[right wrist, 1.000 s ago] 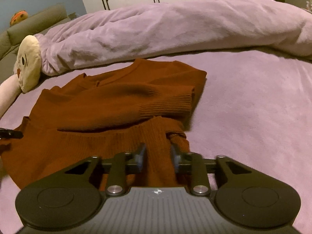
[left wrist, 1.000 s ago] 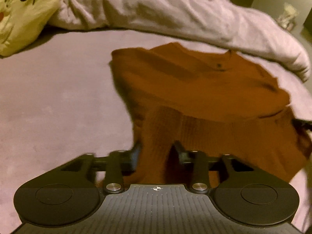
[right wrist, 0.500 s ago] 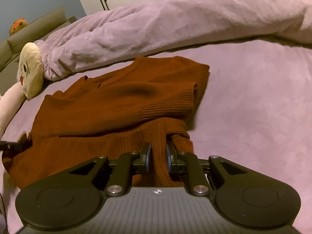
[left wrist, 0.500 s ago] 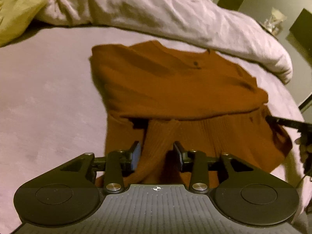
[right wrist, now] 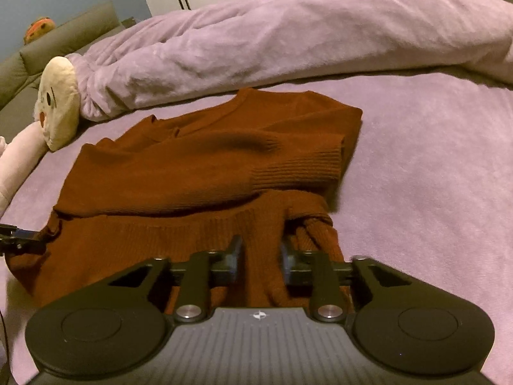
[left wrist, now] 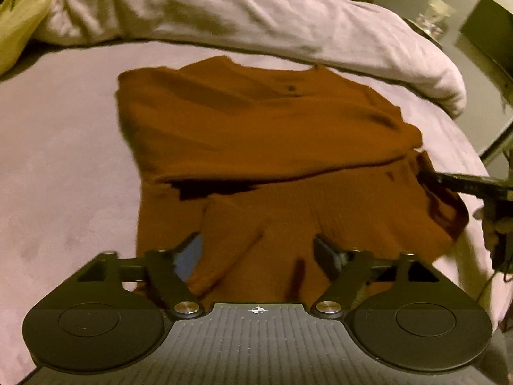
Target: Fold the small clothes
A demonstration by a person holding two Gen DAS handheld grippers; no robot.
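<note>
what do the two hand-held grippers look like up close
Both the left hand-held gripper and the right hand-held gripper are matte black, with two round discs, silver pivot screws and a grey ribbed centre plate bearing a small cross mark. The left's pad shows blue.

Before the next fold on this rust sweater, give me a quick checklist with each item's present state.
1. left gripper letting go: ok, jaws opening, pads clear of the knit.
2. right gripper letting go: cannot tell, jaws opening, hem fabric between them.
3. sweater lying on the bed cover: ok.
4. Sleeve cuff folded across the body: ok.
5. Near right corner flat: not ok, bunched.
6. duvet clear of sweater: ok.
</note>
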